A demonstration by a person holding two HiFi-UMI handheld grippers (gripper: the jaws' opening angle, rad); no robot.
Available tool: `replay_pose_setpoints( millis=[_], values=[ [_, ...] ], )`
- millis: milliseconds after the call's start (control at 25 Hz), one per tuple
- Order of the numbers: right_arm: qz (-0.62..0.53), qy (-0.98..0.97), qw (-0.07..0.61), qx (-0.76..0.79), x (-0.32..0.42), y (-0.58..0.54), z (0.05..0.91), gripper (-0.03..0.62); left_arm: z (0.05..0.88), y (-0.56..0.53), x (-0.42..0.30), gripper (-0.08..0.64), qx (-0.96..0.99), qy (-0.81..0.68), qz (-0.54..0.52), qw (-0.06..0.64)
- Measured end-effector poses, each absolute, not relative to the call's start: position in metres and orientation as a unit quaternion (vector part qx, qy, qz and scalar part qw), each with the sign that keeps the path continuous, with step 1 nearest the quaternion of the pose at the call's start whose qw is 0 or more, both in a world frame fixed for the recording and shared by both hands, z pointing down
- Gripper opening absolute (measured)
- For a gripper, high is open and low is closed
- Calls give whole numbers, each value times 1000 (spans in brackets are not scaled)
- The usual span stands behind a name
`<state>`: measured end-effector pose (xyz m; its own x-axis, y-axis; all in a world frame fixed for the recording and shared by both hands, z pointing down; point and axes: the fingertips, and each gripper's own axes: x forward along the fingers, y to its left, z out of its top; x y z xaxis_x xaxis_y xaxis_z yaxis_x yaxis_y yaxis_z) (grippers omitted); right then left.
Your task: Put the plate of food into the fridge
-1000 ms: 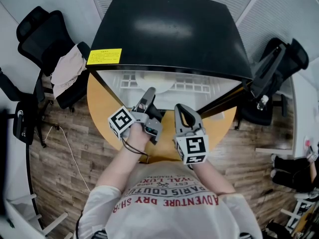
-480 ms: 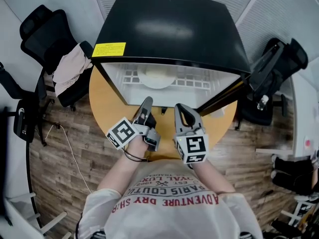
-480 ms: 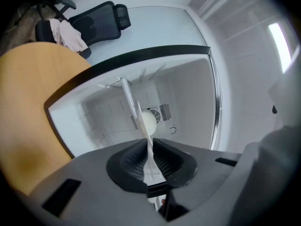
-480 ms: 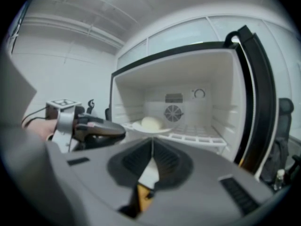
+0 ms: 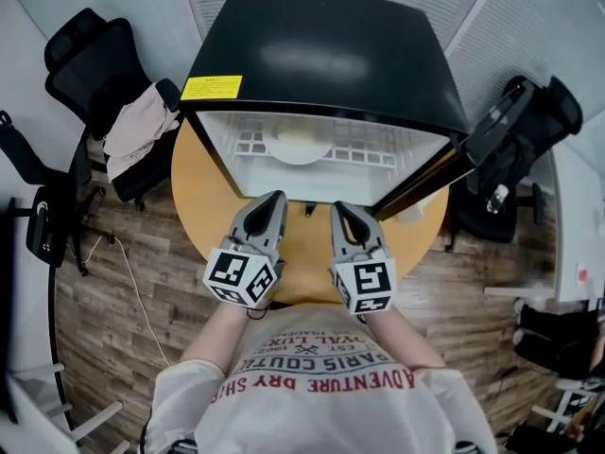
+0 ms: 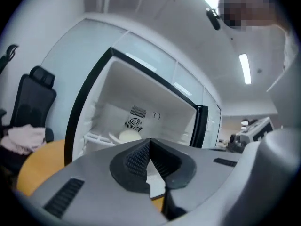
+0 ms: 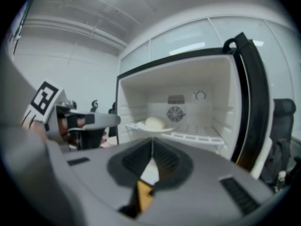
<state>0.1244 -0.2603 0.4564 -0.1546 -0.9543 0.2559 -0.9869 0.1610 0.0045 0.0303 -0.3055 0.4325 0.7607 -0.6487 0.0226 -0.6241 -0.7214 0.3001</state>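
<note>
plate (image 5: 298, 147) in fridge (image 5: 321, 55), seemingly on shelf (image 5: 371, 153)

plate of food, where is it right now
In the head view the plate of food sits on the white shelf inside the open fridge, left of centre; the right gripper view shows it just left of the rear fan.

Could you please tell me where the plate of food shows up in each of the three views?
Head view: the plate of food is upper centre, inside the open fridge.
Left gripper view: the plate is left of centre, below the fan grille.
Right gripper view: the plate is at centre, left of the grille.
Shared landmark: the white shelf under it.
</note>
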Motion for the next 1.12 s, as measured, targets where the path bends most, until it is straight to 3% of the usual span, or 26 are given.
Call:
replay_pose_setpoints(
  millis=[120,240,1120],
  values=[
    [77,-760,97,638,126,-257,456,29,420,-299,31,25,938,-343,-14,43],
    [73,-763,95,635,127,-254,455,29,409,-296,32,25,940,-342,-19,-1],
    [44,-773,77,629,136,-256,437,29,415,-292,48,26,946,-325,15,-4]
  ],
)
